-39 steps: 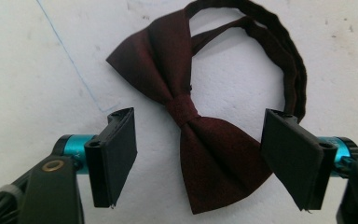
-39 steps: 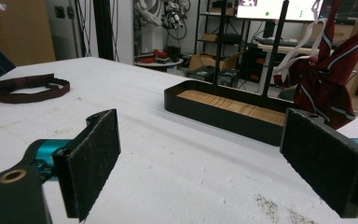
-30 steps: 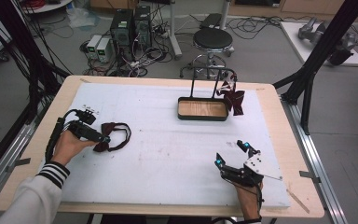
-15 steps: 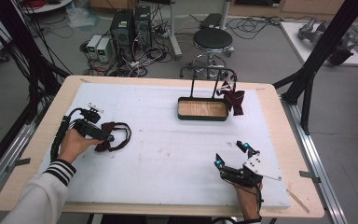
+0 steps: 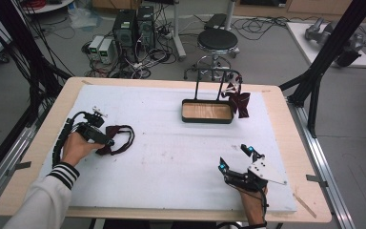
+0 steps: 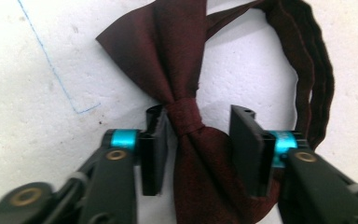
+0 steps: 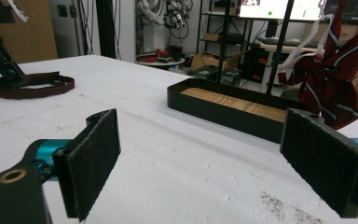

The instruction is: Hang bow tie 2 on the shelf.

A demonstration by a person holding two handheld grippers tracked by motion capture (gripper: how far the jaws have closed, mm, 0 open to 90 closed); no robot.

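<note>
Left tool [image 6: 199, 140] is sitting over the dark red bow tie [image 6: 186, 84] at left-centre of the high view, w/ the person's left hand [image 5: 76, 148] gripping it. In the left gripper view the tie's centre knot is lying between the jaws: left pad is touching the knot, right pad is standing clear of it w/ white counter [image 5: 171, 157] showing in the gap. Jaws have just been closing round the knot, but aren't pinching it on both sides yet, so the tool is counting as released. Tie's strap [image 6: 314, 70] is looping away at upper right of that view; a thin blue pen line is running across upper left.

Right tool [image 5: 238, 160] is resting low at lower right of the high view, jaws spread wide, nothing between them, well apart from the tie. In the right gripper view its pads are framing a black tray w/ wood floor [image 7: 233, 105] at centre, a 2nd, striped bow tie [image 7: 328, 77] hanging on the tray's stand at upper right. Left tool and tie are showing far off at upper left there.
</note>
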